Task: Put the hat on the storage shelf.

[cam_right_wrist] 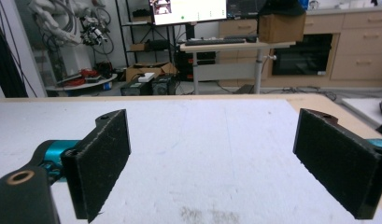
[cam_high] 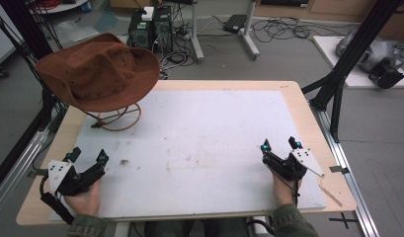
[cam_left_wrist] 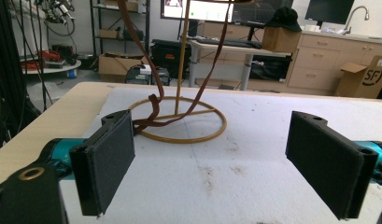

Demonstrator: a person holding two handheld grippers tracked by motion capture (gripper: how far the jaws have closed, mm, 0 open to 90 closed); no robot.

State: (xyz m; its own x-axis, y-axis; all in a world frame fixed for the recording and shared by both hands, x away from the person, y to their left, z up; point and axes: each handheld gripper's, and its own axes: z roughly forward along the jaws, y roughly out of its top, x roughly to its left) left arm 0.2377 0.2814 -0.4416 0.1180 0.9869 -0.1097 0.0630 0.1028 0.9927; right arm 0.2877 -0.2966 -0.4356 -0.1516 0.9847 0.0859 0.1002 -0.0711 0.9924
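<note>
Hat (cam_high: 98, 71) on stand (cam_high: 118, 117), beyond left claw (cam_high: 88, 157)

Even, diffuse indoor light, no hard glare. White surface (cam_high: 199, 143) reads bright, shadows soft and faint. High view slightly soft, mild bending at edges. Both gripper views: black jaws near-field a bit blurred, background beyond jaws reasonably sharp, monitor (cam_right_wrist: 188, 10) blown out.
</note>
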